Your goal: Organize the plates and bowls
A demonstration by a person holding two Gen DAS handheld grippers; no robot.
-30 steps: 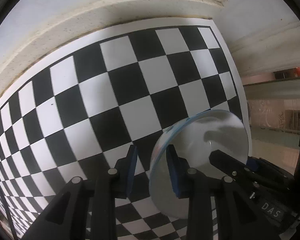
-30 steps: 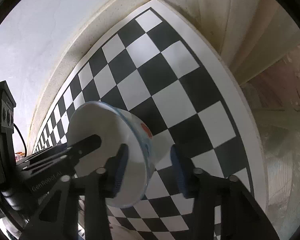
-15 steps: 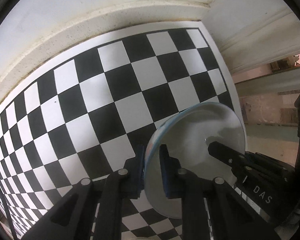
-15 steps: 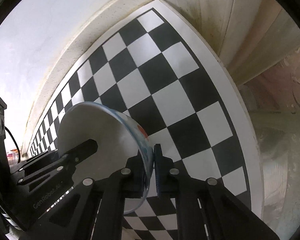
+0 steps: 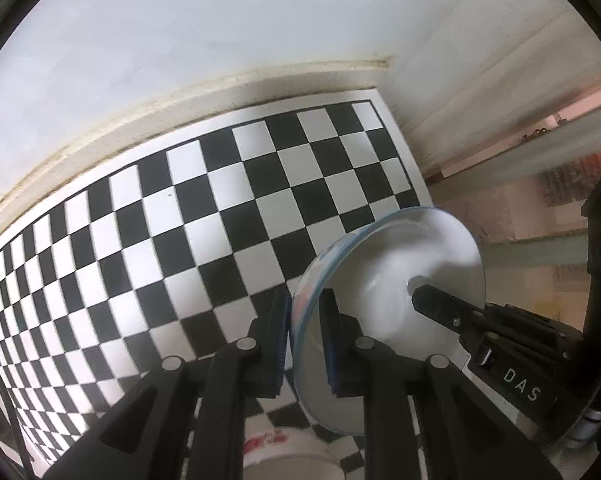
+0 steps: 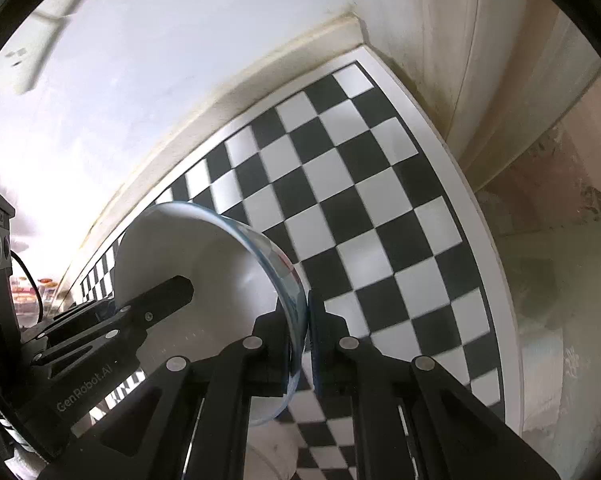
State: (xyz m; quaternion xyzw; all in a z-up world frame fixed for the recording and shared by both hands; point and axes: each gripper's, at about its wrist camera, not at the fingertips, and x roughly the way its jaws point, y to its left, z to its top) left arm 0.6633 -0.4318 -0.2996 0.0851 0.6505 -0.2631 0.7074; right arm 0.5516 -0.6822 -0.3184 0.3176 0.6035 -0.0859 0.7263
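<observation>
Left wrist view has the left gripper (image 5: 305, 330) pinched on the bowl (image 5: 392, 292) rim above the checkered mat (image 5: 220, 208), right wrist view shows the right gripper (image 6: 305, 340) clamping the opposite rim, so it's picked up, placing's left I reckon.

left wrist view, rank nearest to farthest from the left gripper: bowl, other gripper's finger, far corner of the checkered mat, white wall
1. bowl: its rim is clamped in the left gripper.
2. right gripper's finger: right side, inside the bowl.
3. checkered mat's far corner: upper right, beyond the bowl.
4. white wall: top, behind the mat.
</observation>
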